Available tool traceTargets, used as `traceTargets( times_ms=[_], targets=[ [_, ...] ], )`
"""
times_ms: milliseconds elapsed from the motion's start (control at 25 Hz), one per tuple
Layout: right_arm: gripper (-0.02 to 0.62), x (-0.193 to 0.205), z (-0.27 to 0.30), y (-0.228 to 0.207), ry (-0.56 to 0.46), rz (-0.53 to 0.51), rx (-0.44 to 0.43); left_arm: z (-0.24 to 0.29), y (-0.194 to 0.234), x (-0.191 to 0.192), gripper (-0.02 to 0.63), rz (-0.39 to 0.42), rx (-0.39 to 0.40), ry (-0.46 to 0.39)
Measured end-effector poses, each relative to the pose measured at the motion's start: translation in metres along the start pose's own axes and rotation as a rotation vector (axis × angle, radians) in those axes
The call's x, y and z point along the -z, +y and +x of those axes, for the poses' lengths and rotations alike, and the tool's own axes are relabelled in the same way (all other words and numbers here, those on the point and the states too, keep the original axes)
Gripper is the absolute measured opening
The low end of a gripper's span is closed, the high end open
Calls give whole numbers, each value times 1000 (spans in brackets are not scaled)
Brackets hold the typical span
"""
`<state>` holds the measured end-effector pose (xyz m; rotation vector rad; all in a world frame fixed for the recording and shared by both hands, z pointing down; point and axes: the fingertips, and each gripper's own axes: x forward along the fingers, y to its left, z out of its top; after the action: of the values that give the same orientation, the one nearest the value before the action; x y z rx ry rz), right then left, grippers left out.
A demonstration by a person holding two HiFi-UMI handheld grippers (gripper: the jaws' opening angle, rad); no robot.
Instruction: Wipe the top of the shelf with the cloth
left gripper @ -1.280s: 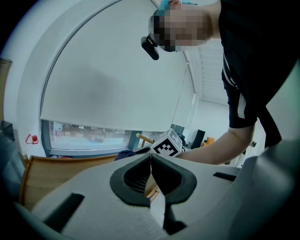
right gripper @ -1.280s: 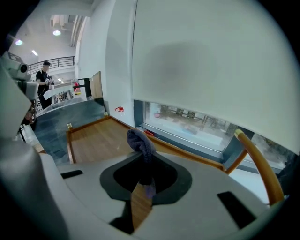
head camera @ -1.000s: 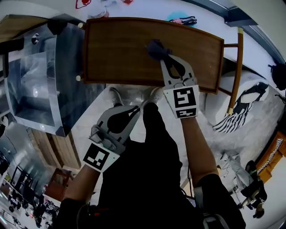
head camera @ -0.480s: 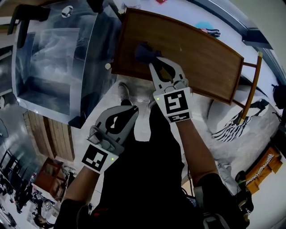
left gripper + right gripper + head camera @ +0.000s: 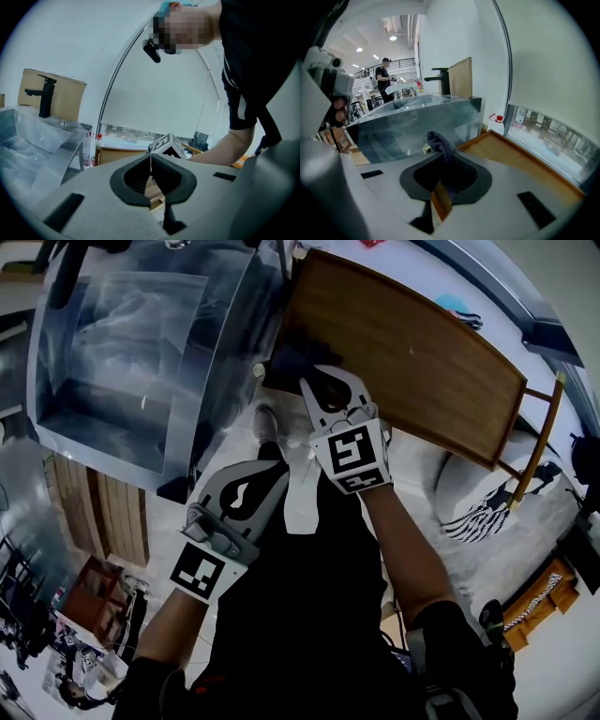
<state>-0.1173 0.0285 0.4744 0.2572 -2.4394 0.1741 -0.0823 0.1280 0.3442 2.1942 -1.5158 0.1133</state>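
Head view, wiping step: right gripper [image 5: 310, 379] pinches cloth [image 5: 286, 359] at shelf [image 5: 412, 343] top's eight-o'clock corner; left gripper [image 5: 276, 472] closed, empty; next, likely sweep toward three o'clock.

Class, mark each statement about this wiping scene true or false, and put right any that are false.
1. The right gripper is shut on the dark cloth. True.
2. The left gripper holds a second cloth. False: its jaws are together with nothing between them.
3. The cloth is at the end of the wooden shelf top nearest the steel sink. True.
4. The left gripper rests on the shelf top. False: it is held off the shelf, in front of the person's legs.
5. A black tap stands at the sink. True.
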Motion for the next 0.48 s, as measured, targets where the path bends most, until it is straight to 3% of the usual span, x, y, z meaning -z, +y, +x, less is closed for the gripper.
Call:
traceTargets(
  times_ms=[480],
  targets=[
    [43,45,-6,-13,76,12,13,23,-11,-1,25,18,47,27]
  ],
)
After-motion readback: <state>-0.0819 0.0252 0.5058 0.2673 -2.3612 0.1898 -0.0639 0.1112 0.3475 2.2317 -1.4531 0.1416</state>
